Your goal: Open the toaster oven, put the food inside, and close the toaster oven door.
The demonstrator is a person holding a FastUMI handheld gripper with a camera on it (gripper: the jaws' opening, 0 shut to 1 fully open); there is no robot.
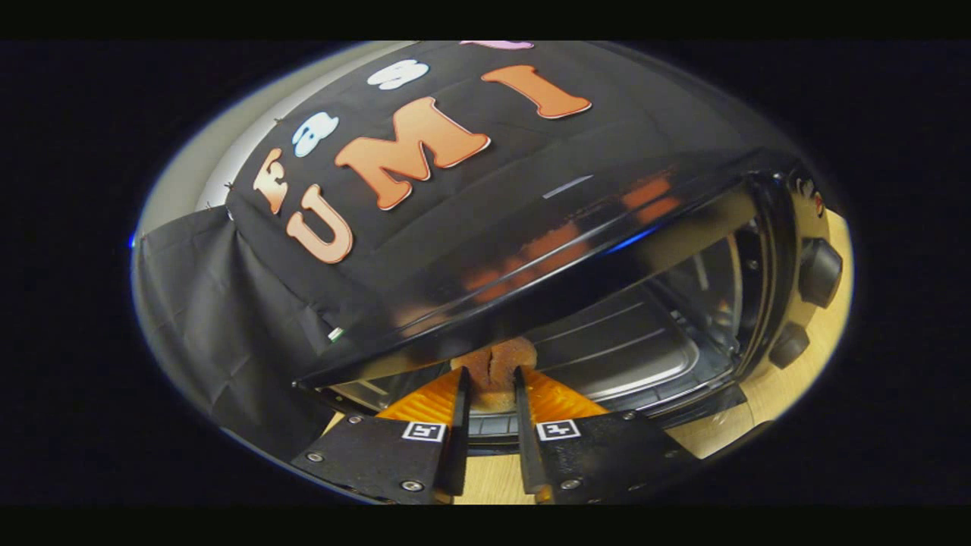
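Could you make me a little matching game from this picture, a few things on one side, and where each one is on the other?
Things:
1. brown sugary pastry
2. round black knobs
3. ridged metal tray
4. light wooden table

Places:
A. under the glossy black toaster oven
B. on the oven's front panel, beside the opening
C. pinched between the jaws of the gripper, at the oven's mouth
D. on the floor inside the oven, beyond the pastry

Pairs: 1-C, 2-B, 3-D, 4-A
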